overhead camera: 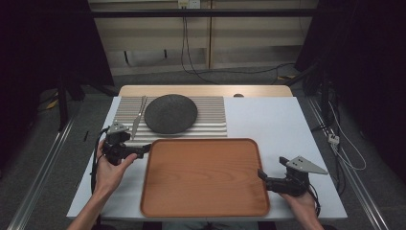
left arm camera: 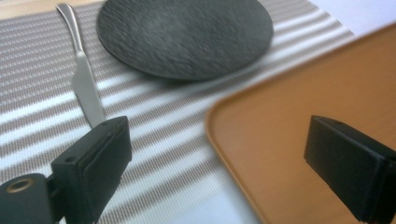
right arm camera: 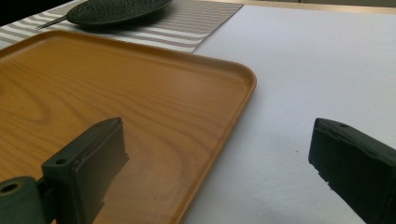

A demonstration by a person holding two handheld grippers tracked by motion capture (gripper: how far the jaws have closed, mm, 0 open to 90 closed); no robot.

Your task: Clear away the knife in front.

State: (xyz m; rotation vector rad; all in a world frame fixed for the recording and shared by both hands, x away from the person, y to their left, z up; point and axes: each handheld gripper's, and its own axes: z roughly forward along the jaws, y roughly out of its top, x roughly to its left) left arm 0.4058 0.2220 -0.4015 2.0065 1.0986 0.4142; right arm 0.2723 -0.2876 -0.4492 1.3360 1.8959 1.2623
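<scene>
My left gripper [overhead camera: 143, 151] sits at the near left corner of the striped placemat [overhead camera: 210, 117], jaws spread wide with nothing between them, pointing at the far left corner of the wooden tray [overhead camera: 158, 201]. In the left gripper view one jaw hangs over the placemat, the other over the tray's rounded corner. Just beyond my left hand [overhead camera: 109, 168], a table knife [overhead camera: 138, 116] lies on the mat's left side, blade toward me. Beside it, near but apart, the dark textured plate [overhead camera: 171, 113] rests on the mat. The tray lies bare at the middle of the white table [overhead camera: 282, 120], its far edge against the mat. At the tray's right rim, my right gripper [overhead camera: 261, 174] is also wide open, one jaw above the tray's wood, the other above the table.
</scene>
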